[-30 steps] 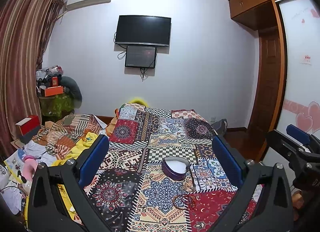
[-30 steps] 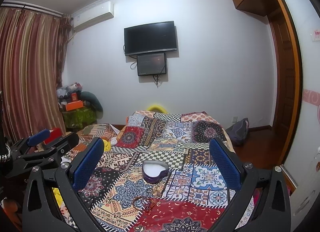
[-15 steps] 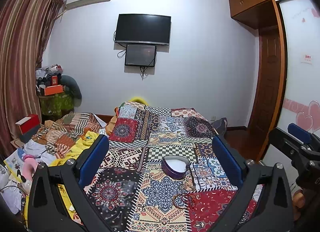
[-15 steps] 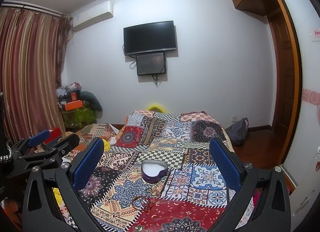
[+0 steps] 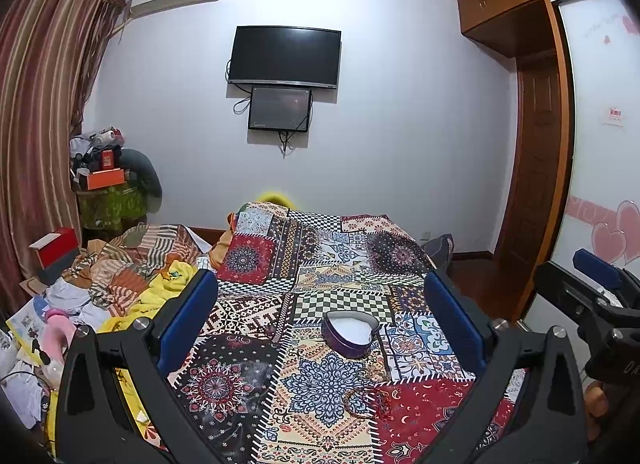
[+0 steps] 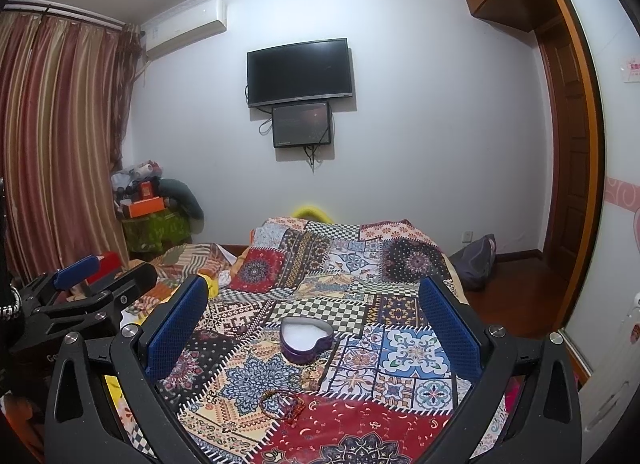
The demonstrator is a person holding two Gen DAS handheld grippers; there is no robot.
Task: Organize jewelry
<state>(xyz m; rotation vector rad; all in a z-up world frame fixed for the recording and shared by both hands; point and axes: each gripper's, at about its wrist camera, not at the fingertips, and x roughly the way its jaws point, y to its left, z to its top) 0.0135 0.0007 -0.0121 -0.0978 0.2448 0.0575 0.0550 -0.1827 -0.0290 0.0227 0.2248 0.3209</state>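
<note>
Left gripper (image 5: 320, 316) fingers are sitting wide apart, gripping nothing, hovering over the near end of the bed (image 5: 332, 264). Right gripper (image 6: 312, 320) is the same: fingers spread, nothing between them. Each gripper is showing at the edge of the other's view, so they are hanging side by side.

Framed between the fingers, the purple heart-shaped box (image 5: 352, 334) is lying open on the patchwork bedspread, mid-bed; its white lining looks bare, though anything small inside would be too tiny to tell. Nearer than the box and apart from it, a bracelet (image 6: 280, 404) with reddish and brown strands is lying loose on the bedspread. A second thin loop seems to be sitting between the bracelet and the box, too faint to tell.

Far wall is carrying a TV (image 5: 285, 56); clothes pile (image 5: 120, 276) is crowding the left.

Judging progress: nothing looks stored, the task is barely starting. Left to do: pick up the bracelet, drop it in the box.
</note>
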